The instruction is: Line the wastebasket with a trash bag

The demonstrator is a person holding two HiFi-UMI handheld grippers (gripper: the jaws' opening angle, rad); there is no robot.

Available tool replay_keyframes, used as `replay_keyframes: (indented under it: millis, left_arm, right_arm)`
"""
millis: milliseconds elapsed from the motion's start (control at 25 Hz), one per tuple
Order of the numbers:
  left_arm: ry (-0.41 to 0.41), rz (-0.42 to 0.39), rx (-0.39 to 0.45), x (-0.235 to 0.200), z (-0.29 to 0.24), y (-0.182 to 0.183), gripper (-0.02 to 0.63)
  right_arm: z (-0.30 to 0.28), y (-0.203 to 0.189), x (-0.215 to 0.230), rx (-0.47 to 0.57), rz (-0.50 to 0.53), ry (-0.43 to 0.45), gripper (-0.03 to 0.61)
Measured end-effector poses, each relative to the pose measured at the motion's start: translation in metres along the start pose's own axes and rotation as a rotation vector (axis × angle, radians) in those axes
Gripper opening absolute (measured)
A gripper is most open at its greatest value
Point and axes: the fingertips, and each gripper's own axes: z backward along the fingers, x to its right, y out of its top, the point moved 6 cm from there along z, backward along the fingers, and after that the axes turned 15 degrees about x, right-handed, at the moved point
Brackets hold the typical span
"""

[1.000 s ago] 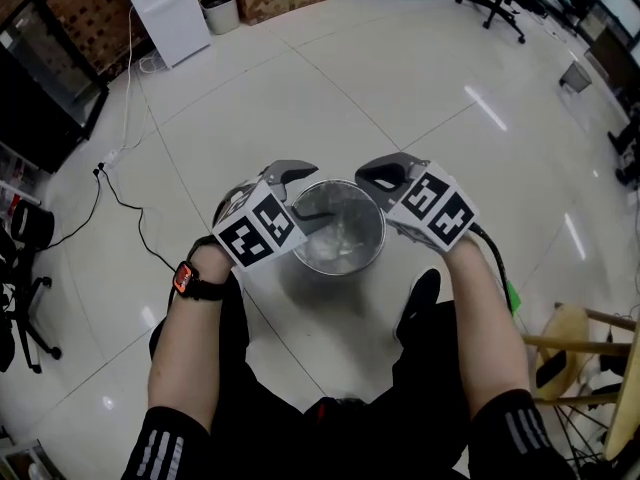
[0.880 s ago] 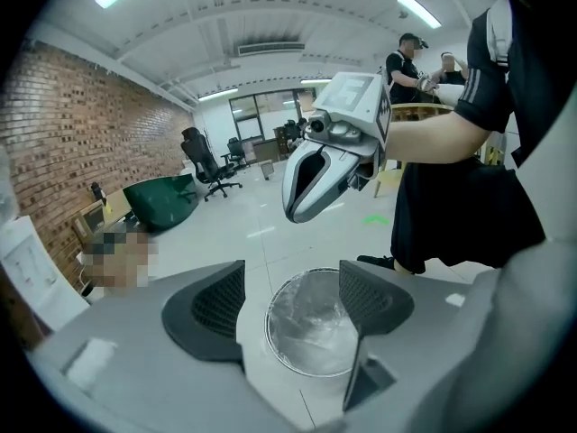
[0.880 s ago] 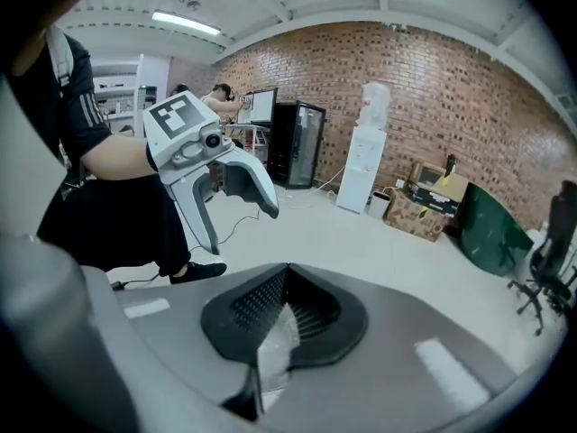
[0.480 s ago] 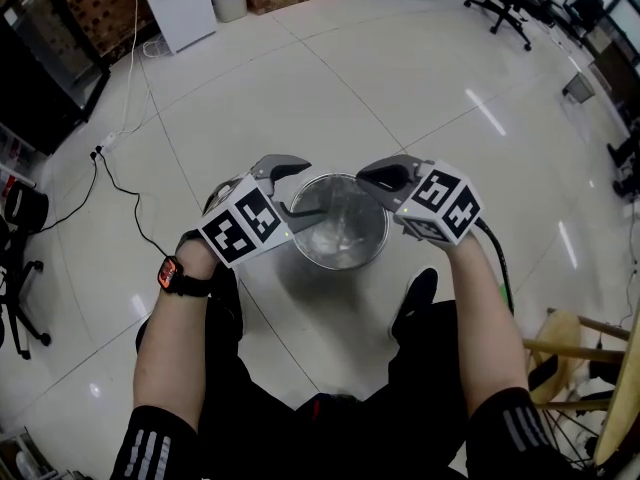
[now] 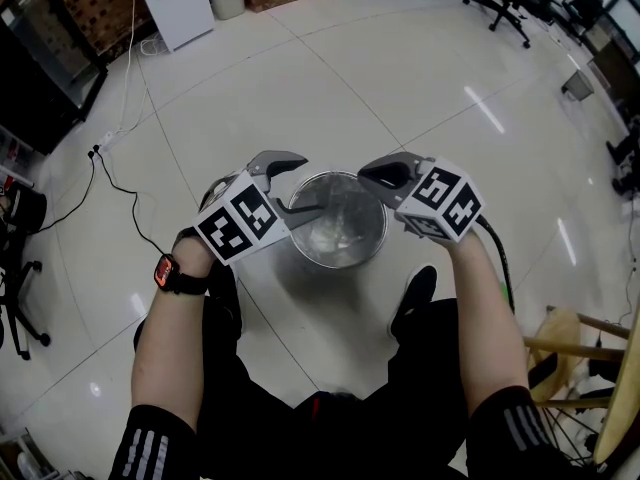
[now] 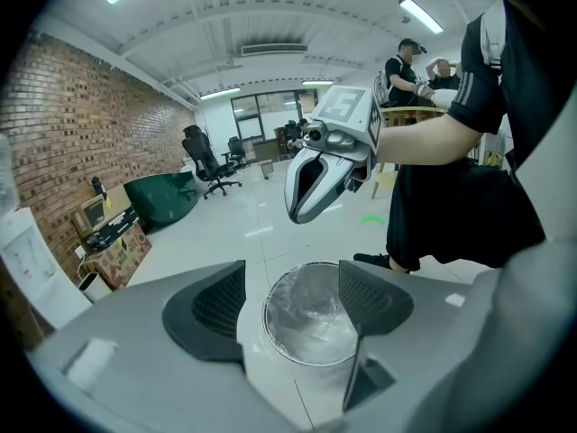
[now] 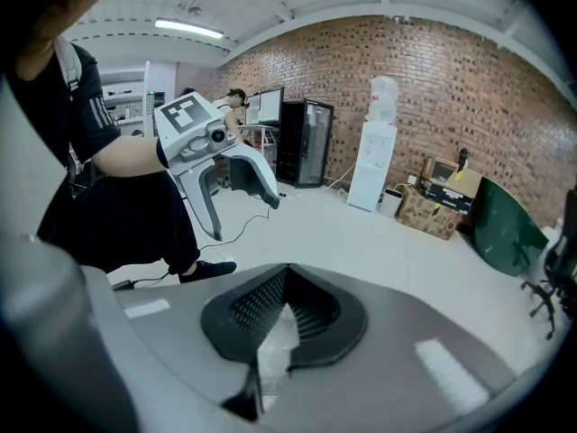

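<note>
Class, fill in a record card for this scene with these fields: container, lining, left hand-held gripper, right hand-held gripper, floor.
container: round metal wastebasket, upright
lining: clear trash bag lying inside the wastebasket
left hand-held gripper: jaws apart, nothing gripped, at the wastebasket's left side
right hand-held gripper: jaws shut on clear film of the trash bag, at the right side
floor: pale glossy tiles

Above the metal wastebasket [image 5: 341,264], lined with a clear trash bag [image 5: 335,230], the left gripper [image 5: 292,184] hangs at its left rim, the right gripper [image 5: 384,175] at its right rim.
</note>
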Motion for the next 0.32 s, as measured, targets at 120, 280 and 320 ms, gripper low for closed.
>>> replay_keyframes:
  millis: [120,280,320]
  left_arm:
    - [-0.003,0.005,-0.001,0.0002,-0.0011,0.0002,0.319]
    - [0.0,0.011,-0.001,-0.0022,-0.0014,0.0001,0.32]
    - [0.002,0.012,-0.001,-0.0031,-0.0015,0.0002,0.319]
  right_arm:
    - [0.0009,-0.0001,-0.0002,0.001,0.001,0.002,0.006]
    - [0.003,-0.0008,0.0017,-0.003,0.002,-0.002,0.006]
    - [0.0036,-0.0009,0.0023,-0.004,0.002,-0.003,0.006]
